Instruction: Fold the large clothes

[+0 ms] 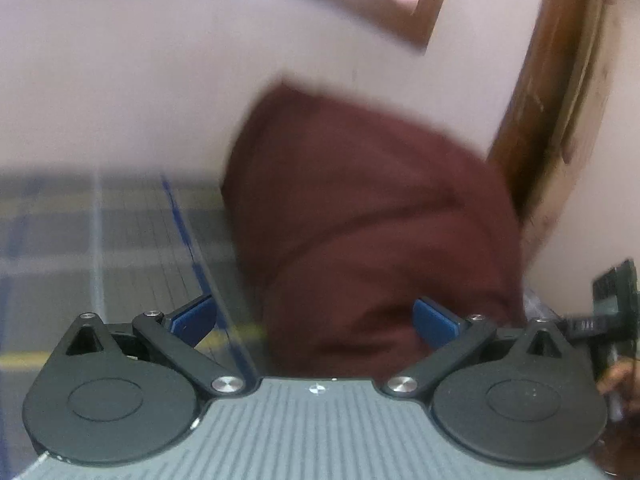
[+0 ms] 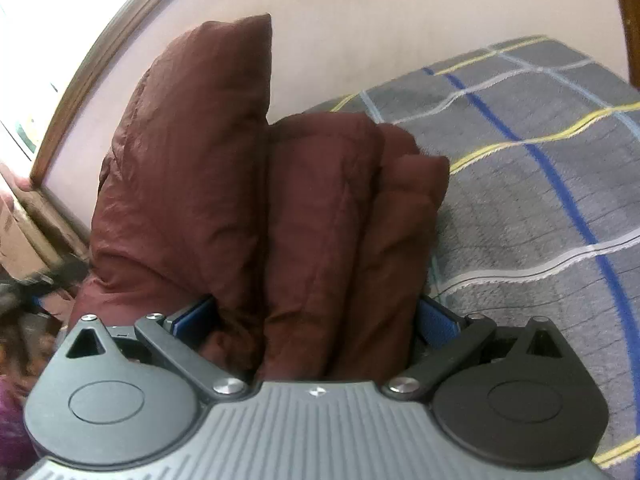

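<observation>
A dark maroon padded garment (image 2: 240, 184) is bunched into thick folds on a grey checked bed cover (image 2: 540, 184). My right gripper (image 2: 316, 320) has its blue pads (image 2: 434, 322) spread wide, and the thick stack of folds sits between them, touching both. In the left wrist view, which is blurred by motion, the same garment (image 1: 368, 216) fills the middle. My left gripper (image 1: 316, 320) is open, with the garment's near edge between its blue pads (image 1: 192, 316); the left pad stands apart from the cloth.
A pale pink wall (image 1: 160, 80) is behind the bed. A brown wooden frame (image 1: 560, 100) stands at the right, and a window frame (image 1: 400, 0) is at the top. The other gripper's black body (image 1: 612, 312) shows at the right edge. A cardboard box (image 2: 16, 236) sits at the left.
</observation>
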Available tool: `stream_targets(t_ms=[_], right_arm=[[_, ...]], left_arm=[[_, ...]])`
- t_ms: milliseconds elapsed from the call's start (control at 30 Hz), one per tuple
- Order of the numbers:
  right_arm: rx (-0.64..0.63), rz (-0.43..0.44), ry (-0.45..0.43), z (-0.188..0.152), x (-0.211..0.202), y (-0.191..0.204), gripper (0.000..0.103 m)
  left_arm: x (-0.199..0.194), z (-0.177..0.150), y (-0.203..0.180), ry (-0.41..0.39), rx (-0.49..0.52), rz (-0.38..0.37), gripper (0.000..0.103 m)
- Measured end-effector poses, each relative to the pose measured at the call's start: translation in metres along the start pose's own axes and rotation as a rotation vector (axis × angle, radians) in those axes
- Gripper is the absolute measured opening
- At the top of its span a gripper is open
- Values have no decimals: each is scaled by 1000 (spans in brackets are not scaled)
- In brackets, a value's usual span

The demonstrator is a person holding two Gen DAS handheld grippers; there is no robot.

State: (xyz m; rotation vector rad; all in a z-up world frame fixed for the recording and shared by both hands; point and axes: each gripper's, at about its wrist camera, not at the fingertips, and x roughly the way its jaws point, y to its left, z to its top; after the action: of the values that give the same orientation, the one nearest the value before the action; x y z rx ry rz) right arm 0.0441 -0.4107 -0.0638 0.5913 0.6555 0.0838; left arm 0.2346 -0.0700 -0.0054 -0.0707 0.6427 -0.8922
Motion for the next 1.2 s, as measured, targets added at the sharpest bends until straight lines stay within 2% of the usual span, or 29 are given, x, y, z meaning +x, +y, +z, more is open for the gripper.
stream_targets(t_ms=[100,200,400,500,567,667,800,967,1200], right_arm=[[23,62,24,5,8,-8,103],[38,147,38,10,19,-16,103],[115,258,8,18,43,-22,103],[99,272,-5,20,54,-16,103],[72,250,-5,23,58,-11,103],[23,214,-37,16,55,11,103],[2,244,-81,9,44,32,91],[-40,279,-109,-2,47,65,87],[-112,362,-116,-18,48,131,86]], left_arm=[[18,-2,16,45,-78,-126,103],[34,-1,19,94,-96,-229,103],[55,1,27,122,-135,-297,103],[62,-1,33,136,-169,-323,103],[63,-1,33,130,-166,-310,103],[46,-6,7,71,-127,-234,99],[19,-12,-24,0,-18,-137,95],[-19,-14,-27,-21,-12,-62,91],[-96,-14,-2,-48,-38,28,91]])
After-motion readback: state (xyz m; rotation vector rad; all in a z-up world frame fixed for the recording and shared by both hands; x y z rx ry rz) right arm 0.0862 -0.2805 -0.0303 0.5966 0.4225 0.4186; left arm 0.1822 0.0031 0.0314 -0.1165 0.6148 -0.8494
